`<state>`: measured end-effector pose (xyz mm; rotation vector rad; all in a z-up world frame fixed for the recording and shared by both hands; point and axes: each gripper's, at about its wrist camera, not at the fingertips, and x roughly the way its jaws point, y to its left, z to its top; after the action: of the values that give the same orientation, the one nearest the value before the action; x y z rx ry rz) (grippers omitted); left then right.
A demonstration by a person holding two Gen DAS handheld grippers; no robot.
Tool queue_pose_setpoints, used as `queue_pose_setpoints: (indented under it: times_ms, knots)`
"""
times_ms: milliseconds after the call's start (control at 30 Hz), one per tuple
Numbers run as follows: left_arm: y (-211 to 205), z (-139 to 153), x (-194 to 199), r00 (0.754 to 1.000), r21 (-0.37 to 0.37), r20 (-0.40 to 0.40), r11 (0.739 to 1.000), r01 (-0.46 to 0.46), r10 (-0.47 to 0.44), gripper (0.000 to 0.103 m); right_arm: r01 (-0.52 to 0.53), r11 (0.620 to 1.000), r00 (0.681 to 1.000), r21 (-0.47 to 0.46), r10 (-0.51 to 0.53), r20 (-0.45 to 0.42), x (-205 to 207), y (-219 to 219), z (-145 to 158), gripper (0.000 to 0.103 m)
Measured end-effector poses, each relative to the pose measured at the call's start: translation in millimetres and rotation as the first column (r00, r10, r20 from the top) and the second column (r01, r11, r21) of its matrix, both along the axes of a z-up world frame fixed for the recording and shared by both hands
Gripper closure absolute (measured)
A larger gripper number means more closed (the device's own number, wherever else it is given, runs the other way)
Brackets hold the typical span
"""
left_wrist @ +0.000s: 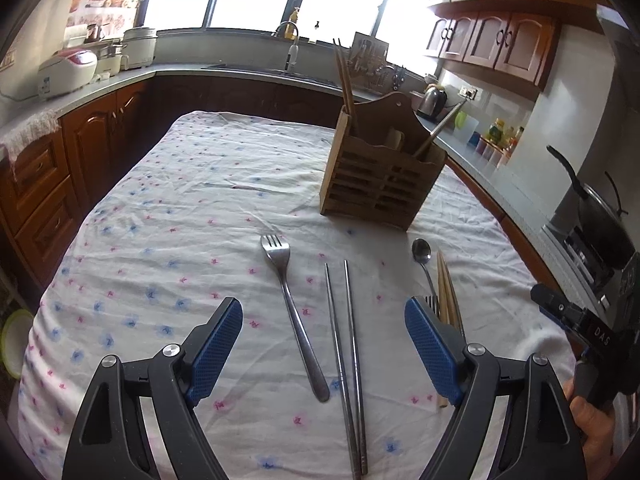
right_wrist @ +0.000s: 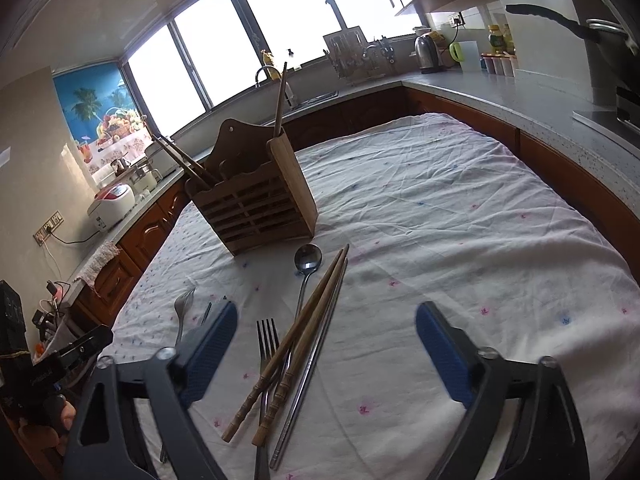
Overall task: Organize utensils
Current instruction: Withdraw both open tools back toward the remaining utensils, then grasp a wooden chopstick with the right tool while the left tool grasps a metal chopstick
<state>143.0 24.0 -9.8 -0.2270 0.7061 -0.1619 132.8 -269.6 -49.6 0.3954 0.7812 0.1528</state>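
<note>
My left gripper (left_wrist: 323, 344) hangs wide open and empty over a fork (left_wrist: 294, 316) and steel chopsticks (left_wrist: 346, 356). My right gripper (right_wrist: 326, 354), also gaping and holding nothing, sits above wooden chopsticks (right_wrist: 294, 354), a second fork (right_wrist: 267, 344) and a spoon (right_wrist: 307, 264). Beyond stands the wooden utensil holder (left_wrist: 380, 178) on the flowered tablecloth (left_wrist: 180, 208).

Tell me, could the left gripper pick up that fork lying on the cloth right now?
Probably yes. The left gripper is open, and the fork lies flat on the tablecloth between its fingers with nothing on top of it. The metal chopsticks lie close beside it, so they might get nudged.
</note>
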Motion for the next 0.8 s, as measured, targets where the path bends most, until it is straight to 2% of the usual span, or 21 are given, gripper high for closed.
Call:
queue_pose_setpoints:
  times_ms: [33,100,200,300,367,600,667,800]
  knots:
    - [-1.3,-0.4,1.0,1.000,0.004,-0.002,1.000,0.006,-0.006,0.021,-0.002,1.000,1.000,-0.001,0.002,-0.007,2.3,0.5,-0.6,0.023]
    - [-2.8,-1.8,5.2,1.000,0.009,-0.009,1.000,0.011,-0.011,0.021,-0.006,1.000,1.000,0.002,0.007,-0.014,5.3,1.0,-2.1,0.037]
    - [-5.0,-3.6,11.8,1.000,0.008,-0.020,1.000,0.025,-0.025,0.025,-0.024,1.000,0.999,0.018,0.024,-0.033,12.7,2.4,-5.1,0.052]
    - [-8.6,-5.4,20.6,0.999,0.016,-0.039,0.999,0.037,-0.036,0.032,-0.047,0.999,0.998,0.027,0.048,-0.050,21.6,7.4,-8.0,0.061]
    - [-11.9,-6.1,27.0,0.997,0.022,-0.053,0.998,0.050,-0.049,0.039,-0.063,0.997,0.996,0.036,0.065,-0.059,27.5,11.1,-10.2,0.064]
    - [-28.4,-11.2,54.8,0.989,0.052,-0.107,0.993,0.105,-0.099,0.052,-0.088,0.995,0.990,0.051,0.093,-0.106,48.3,19.6,-22.2,0.073]
    - [-33.0,-14.9,63.4,0.985,0.054,-0.127,0.991,0.123,-0.116,0.061,-0.094,0.994,0.988,0.052,0.099,-0.118,54.0,21.4,-25.3,0.073]
    - [-39.0,-23.7,80.4,0.977,0.047,-0.167,0.989,0.142,-0.132,0.066,-0.111,0.992,0.982,0.057,0.118,-0.146,67.2,26.4,-32.9,0.074]
